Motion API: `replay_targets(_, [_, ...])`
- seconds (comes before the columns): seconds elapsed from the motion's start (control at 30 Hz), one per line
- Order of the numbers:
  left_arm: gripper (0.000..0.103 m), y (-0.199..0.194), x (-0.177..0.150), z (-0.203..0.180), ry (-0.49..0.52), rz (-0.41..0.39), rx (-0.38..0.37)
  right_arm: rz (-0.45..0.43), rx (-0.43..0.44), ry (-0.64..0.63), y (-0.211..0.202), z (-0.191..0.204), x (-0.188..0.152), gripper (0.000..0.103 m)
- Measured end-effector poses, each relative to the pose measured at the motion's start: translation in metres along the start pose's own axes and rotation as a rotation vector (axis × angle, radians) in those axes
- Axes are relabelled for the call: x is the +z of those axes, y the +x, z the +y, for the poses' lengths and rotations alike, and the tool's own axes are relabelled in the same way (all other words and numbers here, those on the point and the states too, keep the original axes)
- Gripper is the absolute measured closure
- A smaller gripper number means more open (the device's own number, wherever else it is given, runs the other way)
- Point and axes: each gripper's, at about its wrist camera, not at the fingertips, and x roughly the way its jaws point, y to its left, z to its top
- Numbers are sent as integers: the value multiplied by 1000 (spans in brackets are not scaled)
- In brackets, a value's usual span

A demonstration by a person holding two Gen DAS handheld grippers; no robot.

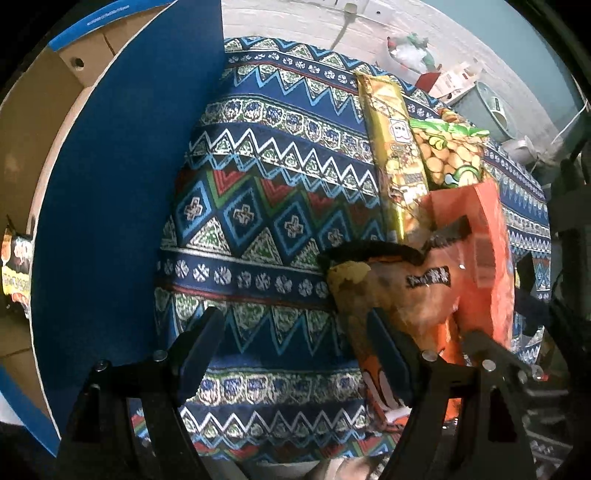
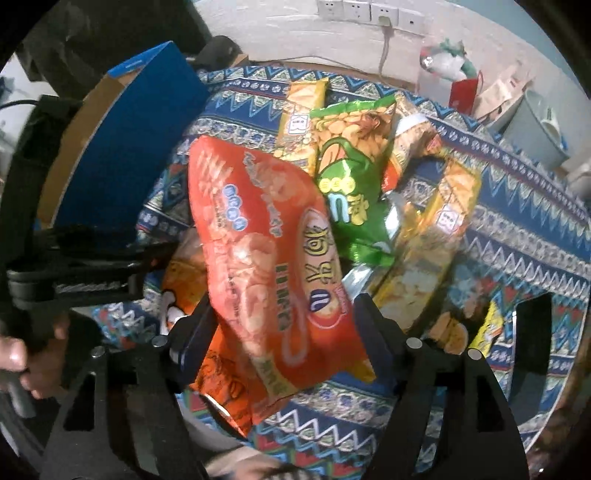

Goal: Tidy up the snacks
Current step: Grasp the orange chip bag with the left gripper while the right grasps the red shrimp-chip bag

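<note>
A puffy orange-red snack bag (image 2: pixel 266 258), blurred, hangs tilted between the fingers of my right gripper (image 2: pixel 284 332). The jaws stand wide and the pads do not seem to press on it. Under it lie another orange bag (image 2: pixel 218 376), a green bag (image 2: pixel 351 177) and yellow packs (image 2: pixel 436 236). My left gripper (image 1: pixel 295 339) is open over the bare patterned cloth (image 1: pixel 258 221) with nothing between its fingers. An orange-brown chip bag (image 1: pixel 388 291) lies just beside its right finger. On its left stands a blue cardboard box (image 1: pixel 110 184) with one snack pack (image 1: pixel 14 266) inside.
In the right wrist view a hand (image 2: pixel 22 354) holds the left gripper (image 2: pixel 74 266) beside the blue box (image 2: pixel 140 140). A grey tub (image 2: pixel 535 125), paper bags (image 2: pixel 506 88) and wall sockets (image 2: pixel 369 11) lie beyond the table's far edge.
</note>
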Motion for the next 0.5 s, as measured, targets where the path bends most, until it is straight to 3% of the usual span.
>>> replay_targets(0.17, [22,-3,-1,-7,-6,5,-19,-12,11,27,4,-15,2,30])
replay_targets(0.27, [21,-6,-6,-12,-4,9,-38,-12,38,62,2,-27,4,52])
replay_targets(0.5, [21,-6,-6,-31,-2,26,-81,-8,16,65,9,-37,5,63])
